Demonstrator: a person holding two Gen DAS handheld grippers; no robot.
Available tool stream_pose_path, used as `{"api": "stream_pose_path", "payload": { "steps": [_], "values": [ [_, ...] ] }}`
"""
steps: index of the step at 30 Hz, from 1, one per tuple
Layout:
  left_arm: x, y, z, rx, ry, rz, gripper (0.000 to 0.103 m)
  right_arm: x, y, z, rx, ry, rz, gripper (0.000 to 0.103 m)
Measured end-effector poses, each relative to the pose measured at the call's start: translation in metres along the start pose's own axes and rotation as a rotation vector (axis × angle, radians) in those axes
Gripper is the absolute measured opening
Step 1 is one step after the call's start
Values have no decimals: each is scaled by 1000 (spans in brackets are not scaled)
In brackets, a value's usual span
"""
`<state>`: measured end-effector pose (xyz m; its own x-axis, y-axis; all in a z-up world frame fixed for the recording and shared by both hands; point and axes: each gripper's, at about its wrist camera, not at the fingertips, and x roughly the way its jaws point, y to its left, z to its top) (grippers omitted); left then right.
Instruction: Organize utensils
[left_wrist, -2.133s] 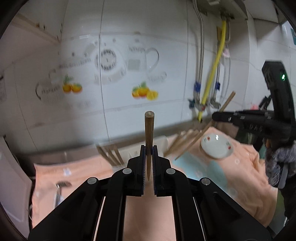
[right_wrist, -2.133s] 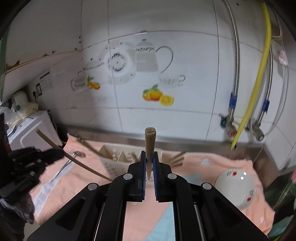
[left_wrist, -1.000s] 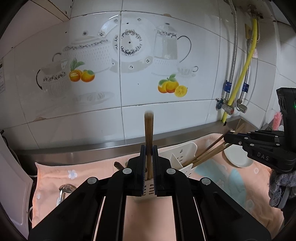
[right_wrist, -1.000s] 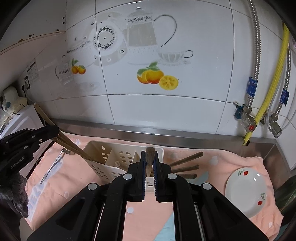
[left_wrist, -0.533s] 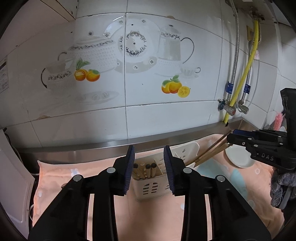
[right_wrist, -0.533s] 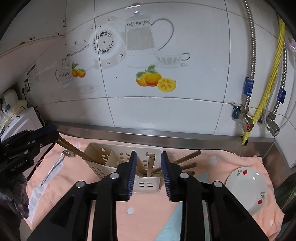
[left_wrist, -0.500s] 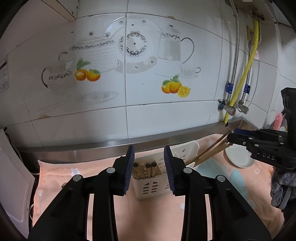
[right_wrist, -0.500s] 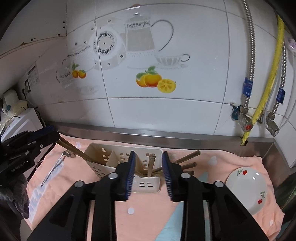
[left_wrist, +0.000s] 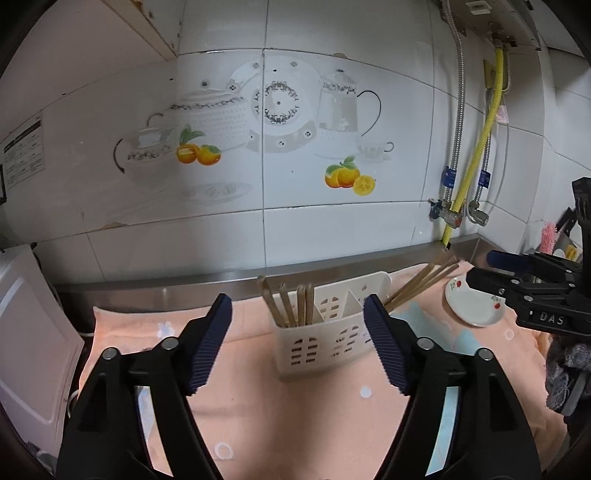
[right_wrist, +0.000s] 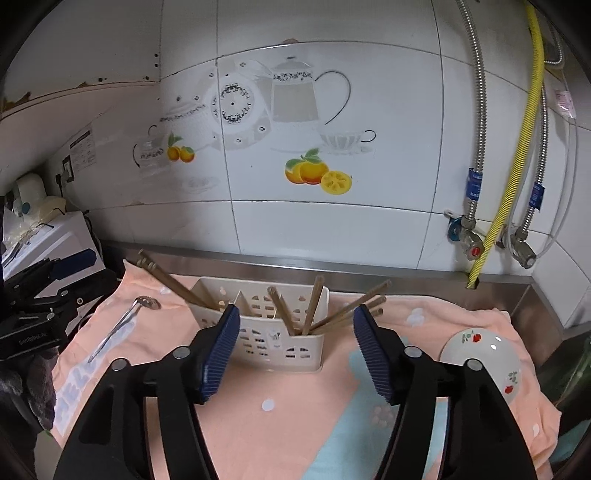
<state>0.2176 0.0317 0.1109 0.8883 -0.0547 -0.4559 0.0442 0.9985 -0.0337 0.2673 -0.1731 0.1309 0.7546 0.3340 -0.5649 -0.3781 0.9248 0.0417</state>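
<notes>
Both my claws are opening and empty: left claw (left_wrist: 297, 317), right claw (right_wrist: 295, 328). Ahead, a white slotted plastic utensil caddy (right_wrist: 273, 339) holds brown wooden chopsticks (right_wrist: 314, 306). Right of the caddy lies a white flowered dish (right_wrist: 484, 354); left of it, a metal spoon (right_wrist: 122, 325), on the peach-clothed bench (right_wrist: 295, 406).

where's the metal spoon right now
In the right wrist view the metal spoon lies flat on the peach cloth, left of the white utensil caddy and just right of the left gripper.
</notes>
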Motion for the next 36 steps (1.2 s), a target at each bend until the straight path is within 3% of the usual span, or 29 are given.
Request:
{"api": "stream_pose_path", "payload": {
  "steps": [9, 22, 36],
  "values": [
    [-21, 9, -28, -17, 22, 50, 97, -28, 16, -32, -28, -16, -52, 89],
    [-39, 18, -84, -78, 111, 71, 98, -43, 33, -88, -22, 48, -95, 95],
    [-91, 0, -114, -79, -9, 108, 98, -81, 40, -124, 62, 0, -101, 96]
  ]
}}
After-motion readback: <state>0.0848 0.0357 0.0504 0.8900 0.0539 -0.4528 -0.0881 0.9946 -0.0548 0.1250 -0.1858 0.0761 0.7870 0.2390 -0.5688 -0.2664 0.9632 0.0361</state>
